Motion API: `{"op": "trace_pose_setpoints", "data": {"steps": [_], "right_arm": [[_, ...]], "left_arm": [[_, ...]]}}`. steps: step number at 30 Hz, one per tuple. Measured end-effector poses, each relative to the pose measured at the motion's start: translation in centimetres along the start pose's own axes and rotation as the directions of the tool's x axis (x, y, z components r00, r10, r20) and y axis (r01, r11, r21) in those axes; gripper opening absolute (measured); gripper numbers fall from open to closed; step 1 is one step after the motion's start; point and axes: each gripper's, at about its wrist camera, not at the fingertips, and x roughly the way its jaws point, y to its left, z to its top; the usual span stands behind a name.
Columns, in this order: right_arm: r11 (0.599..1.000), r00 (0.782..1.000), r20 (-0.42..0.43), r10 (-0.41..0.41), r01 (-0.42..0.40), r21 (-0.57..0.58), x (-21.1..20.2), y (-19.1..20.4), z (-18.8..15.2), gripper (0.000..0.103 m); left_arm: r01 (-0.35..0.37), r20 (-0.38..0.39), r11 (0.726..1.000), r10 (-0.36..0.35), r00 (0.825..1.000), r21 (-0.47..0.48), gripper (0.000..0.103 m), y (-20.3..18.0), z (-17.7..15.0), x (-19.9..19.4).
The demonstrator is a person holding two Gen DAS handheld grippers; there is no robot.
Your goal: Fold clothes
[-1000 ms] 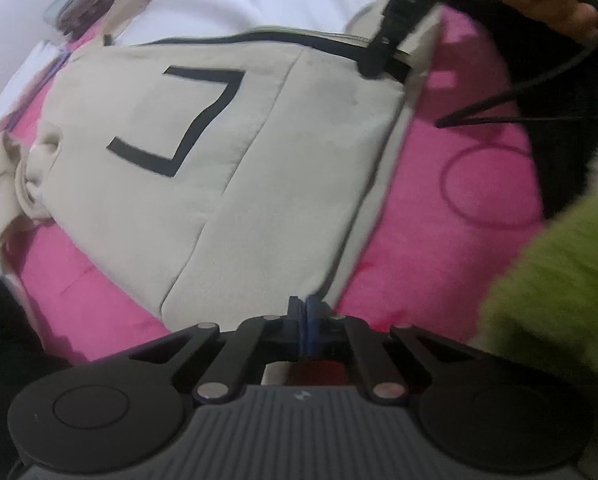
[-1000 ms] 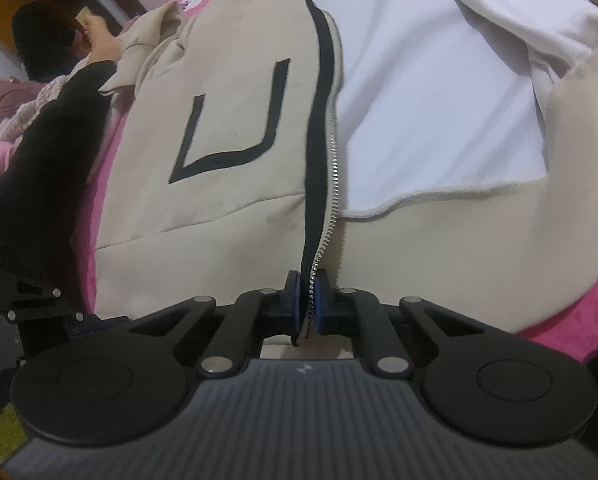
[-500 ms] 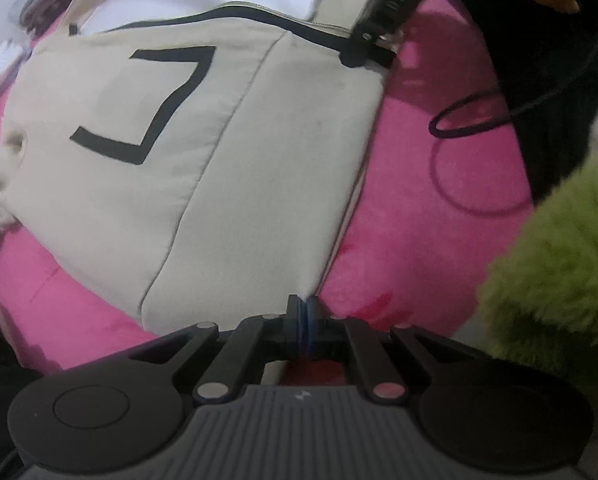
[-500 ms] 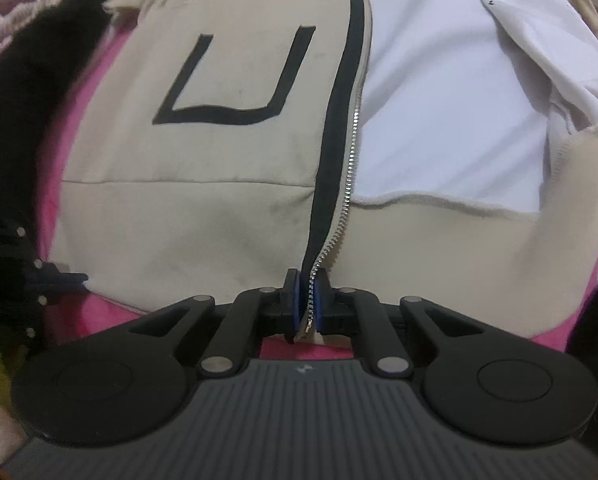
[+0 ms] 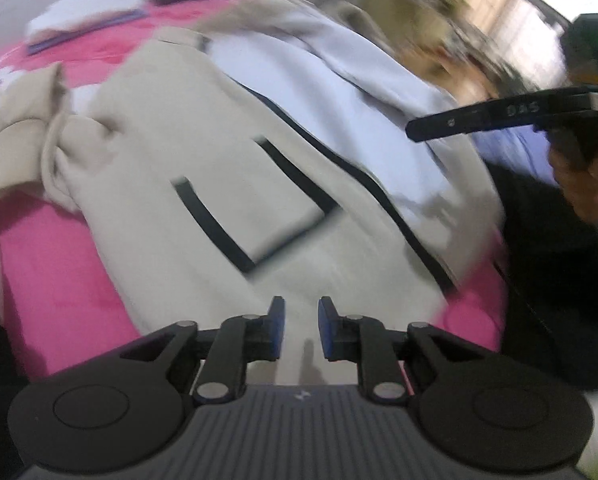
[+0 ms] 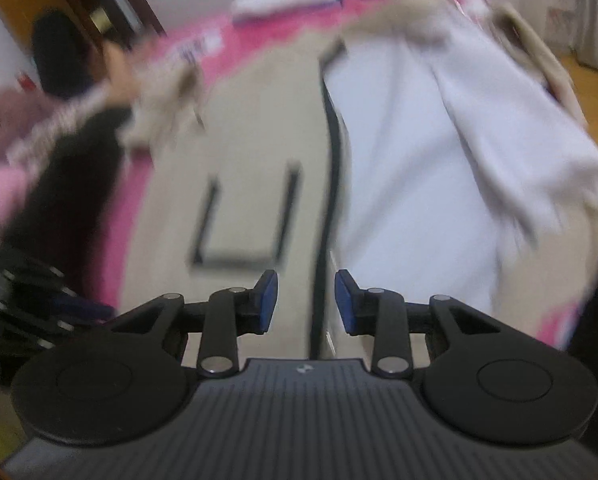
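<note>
Jacket (image 5: 187, 168) — beige zip-up, white lining showing — lies spread on the pink bedspread (image 5: 51, 280). Left gripper (image 5: 301, 330) over the hem: jaws parted by a narrow gap, holding nothing. Right gripper (image 6: 306, 303) above the black zipper band (image 6: 331, 184) — jaws apart, empty. Both views motion-blurred.
</note>
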Motion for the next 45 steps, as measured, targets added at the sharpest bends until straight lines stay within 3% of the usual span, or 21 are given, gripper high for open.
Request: {"op": "trace_pose_setpoints", "data": {"steps": [3, 7, 11, 14, 18, 21, 23, 27, 29, 32, 35, 37, 39, 41, 43, 45], "right_arm": [[1.000, 0.997, 0.072, 0.006, -0.006, 0.006, 3.1, 0.8, 4.0, 0.032], [0.996, 0.996, 0.089, 0.024, -0.031, 0.079, 9.3, 0.1, 9.4, 0.045], [0.970, 0.997, 0.072, 0.023, -0.040, 0.239, 16.2, -2.7, 14.4, 0.050], [0.919, 0.998, 0.066, 0.016, -0.040, 0.392, 20.9, -5.8, 17.0, 0.050], [0.796, 0.984, 0.170, 0.056, -0.147, 0.587, 24.4, -9.3, 18.6, 0.051], [0.743, 0.969, 0.237, 0.071, -0.210, 0.636, 26.1, -10.5, 19.7, 0.053], [0.738, 0.963, 0.259, 0.078, -0.230, 0.635, 27.1, -10.7, 20.4, 0.053], [0.785, 0.958, 0.271, 0.097, -0.241, 0.571, 28.1, -9.8, 21.0, 0.051], [0.832, 0.964, 0.252, 0.086, -0.209, 0.514, 28.2, -9.0, 21.3, 0.029], [0.888, 0.969, 0.236, 0.069, -0.167, 0.429, 27.6, -7.7, 21.6, 0.016], [0.956, 0.956, 0.295, -0.004, -0.082, 0.280, 24.9, -5.3, 22.2, 0.015], [0.989, 0.928, 0.363, -0.081, 0.030, 0.145, 22.2, -2.7, 22.6, 0.015], [0.984, 0.896, 0.409, -0.171, 0.175, 0.027, 20.5, 0.0, 22.8, 0.015], [0.947, 0.870, 0.428, -0.245, 0.310, -0.088, 20.0, 2.0, 22.5, 0.015], [0.900, 0.858, 0.406, -0.315, 0.406, -0.161, 21.4, 2.7, 22.4, 0.015], [0.877, 0.865, 0.334, -0.375, 0.447, -0.174, 24.2, 1.8, 22.7, 0.015]], "left_arm": [[-0.044, 0.007, 0.992, 0.045, 0.999, -0.119, 0.020, 1.4, 1.0, 3.1], [-0.084, -0.021, 0.958, 0.081, 0.996, -0.274, 0.020, 3.1, 1.8, 7.2], [-0.080, 0.008, 0.962, 0.084, 0.996, -0.261, 0.023, 3.0, 0.9, 8.0], [-0.073, 0.019, 0.964, 0.080, 0.997, -0.256, 0.024, 2.9, 0.8, 8.2], [-0.058, 0.022, 0.960, 0.067, 0.998, -0.273, 0.027, 2.7, 0.9, 8.4], [-0.052, 0.022, 0.960, 0.060, 0.998, -0.277, 0.032, 2.4, 1.1, 8.6], [-0.056, 0.022, 0.961, 0.064, 0.998, -0.269, 0.033, 2.0, 1.2, 8.8], [-0.061, 0.025, 0.962, 0.071, 0.997, -0.264, 0.033, 0.8, 0.8, 8.9], [-0.060, 0.026, 0.961, 0.070, 0.997, -0.268, 0.033, 0.8, 1.0, 9.0], [-0.064, 0.028, 0.963, 0.074, 0.997, -0.262, 0.033, 1.0, 1.6, 9.1], [-0.065, 0.028, 0.963, 0.075, 0.997, -0.262, 0.033, 0.7, 1.6, 9.1], [-0.066, 0.027, 0.962, 0.076, 0.997, -0.264, 0.033, 0.5, 1.6, 9.1], [-0.069, 0.028, 0.963, 0.079, 0.997, -0.262, 0.033, 0.2, 1.7, 9.2], [-0.072, 0.030, 0.964, 0.083, 0.996, -0.255, 0.033, 0.4, 1.4, 9.0], [-0.076, 0.032, 0.966, 0.087, 0.996, -0.249, 0.033, 0.6, 1.2, 8.7], [-0.083, 0.035, 0.967, 0.094, 0.995, -0.241, 0.033, 0.3, 1.1, 8.7]]}}
